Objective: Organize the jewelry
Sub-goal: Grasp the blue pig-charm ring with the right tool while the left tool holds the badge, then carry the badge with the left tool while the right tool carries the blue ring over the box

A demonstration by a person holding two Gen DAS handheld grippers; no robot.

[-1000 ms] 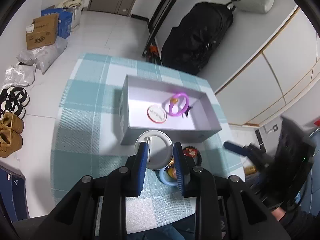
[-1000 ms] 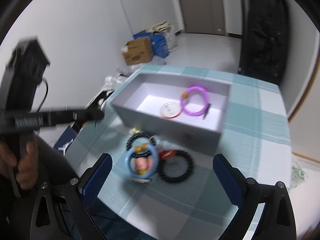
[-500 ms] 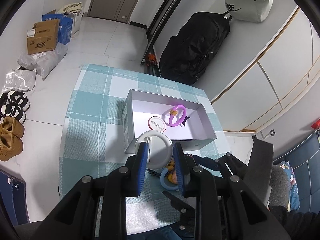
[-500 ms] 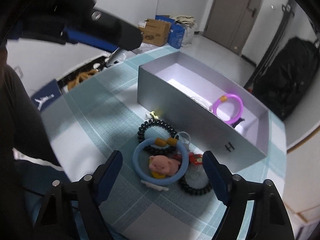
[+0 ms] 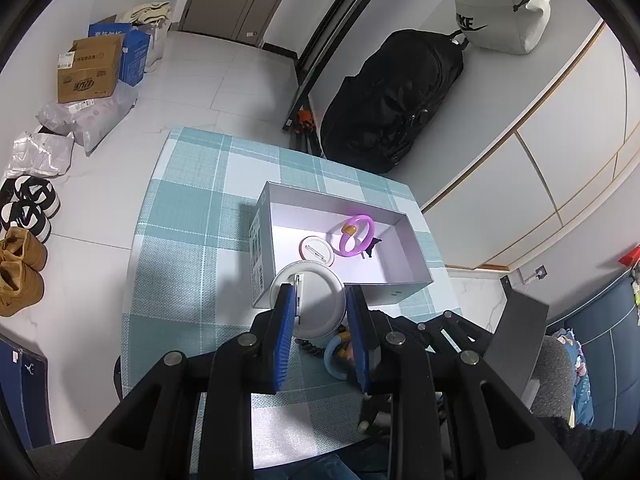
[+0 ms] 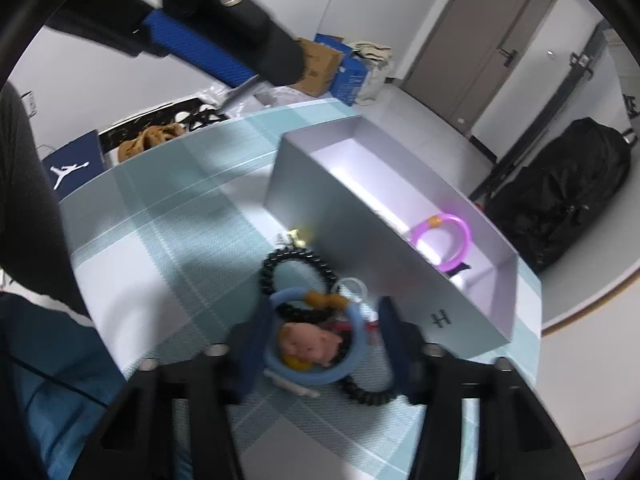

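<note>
Right wrist: released right claw point(image 6: 320, 344) around blue ring point(image 6: 316, 338) with pink pig charm.

White tiled floor point(image 5: 224, 68), grey door point(image 6: 476, 36), black bag point(image 5: 392, 104) by my table's teal plaid cloth point(image 5: 188, 248); white cabinets point(image 5: 560, 160) right.

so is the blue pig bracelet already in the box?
No, the blue pig bracelet lies on the tablecloth outside the box, between the right gripper's fingers.
</note>
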